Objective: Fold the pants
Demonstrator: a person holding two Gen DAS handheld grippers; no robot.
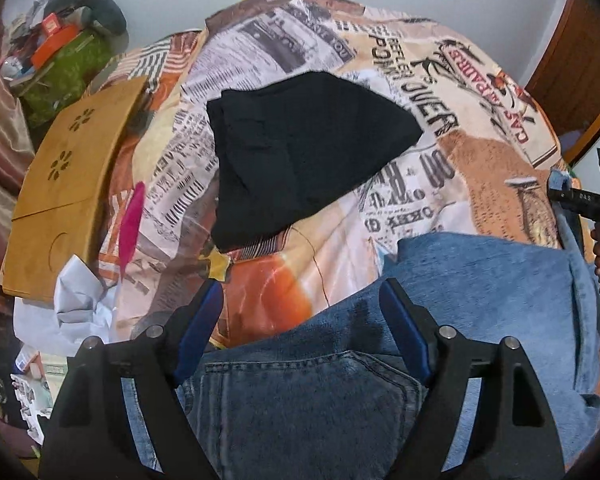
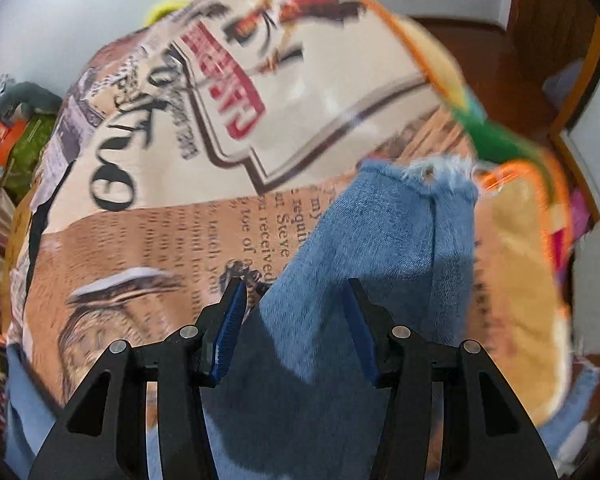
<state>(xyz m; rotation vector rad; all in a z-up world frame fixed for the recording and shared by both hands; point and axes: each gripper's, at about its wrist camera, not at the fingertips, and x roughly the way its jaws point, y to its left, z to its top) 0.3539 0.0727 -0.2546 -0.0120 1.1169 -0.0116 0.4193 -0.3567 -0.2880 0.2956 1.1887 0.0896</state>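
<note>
The blue jeans are laid on the bed, along its near edge, over a newspaper-print bedspread. A folded black garment lies farther in, well apart from the denim, and a wooden lap tray rests at the left edge.

The left tongs are held open above the seat end, where a back pocket is seen between the jaws; no cloth is gripped. The right tongs are likewise open, poised over a leg whose frayed hem points toward the far right edge; that view is blurred.

The step in hand is judged to be the taking of both ends for a fold. It would be done well if all layers of denim were pinched together at each end, the cloth kept taut between the tongs, and the hem carried evenly over to the waist so that the edges are aligned and no bedspread is caught.
</note>
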